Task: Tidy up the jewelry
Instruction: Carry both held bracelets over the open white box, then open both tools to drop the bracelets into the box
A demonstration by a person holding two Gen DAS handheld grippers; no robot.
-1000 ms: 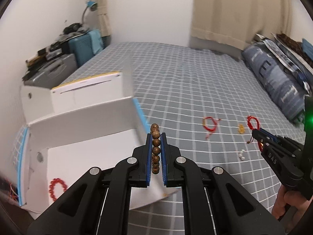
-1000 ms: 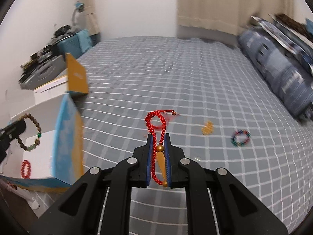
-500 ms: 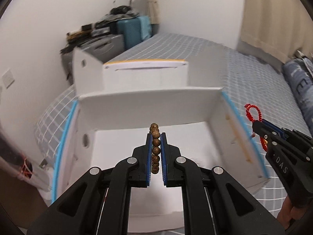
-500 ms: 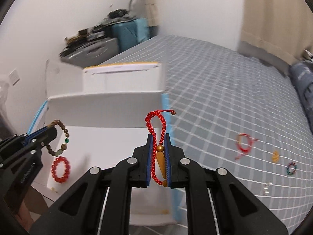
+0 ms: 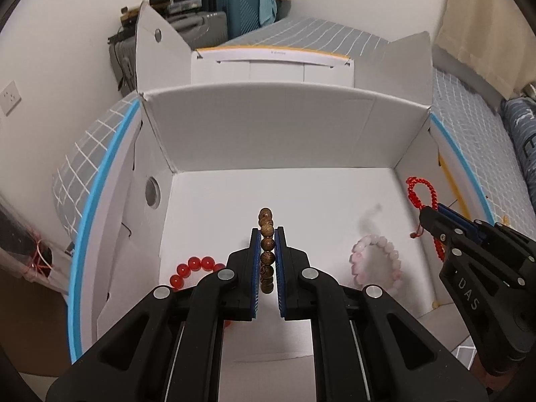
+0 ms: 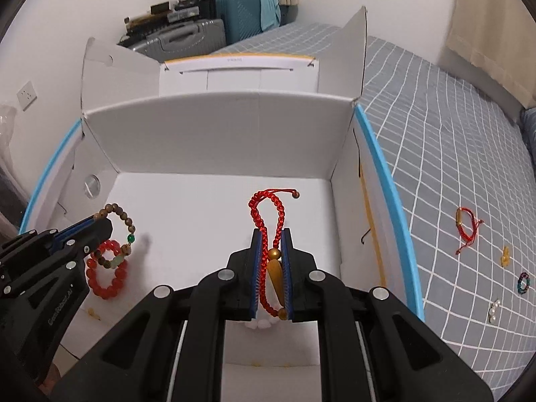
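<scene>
Jaws: left gripper clamps wooden bead bracelet; right gripper clamps red cord bracelet | both mid-frame over white box | poised for dropping in.

The open white cardboard box sat on the grey checked bedspread, below both claws. Inside it, a red bead bracelet lay under the left claw and a pink bead bracelet to its right. Right of the right claw, beyond the box wall, a red cord bracelet lay on the bedspread. Hard-shell suitcases stood behind the box.
</scene>
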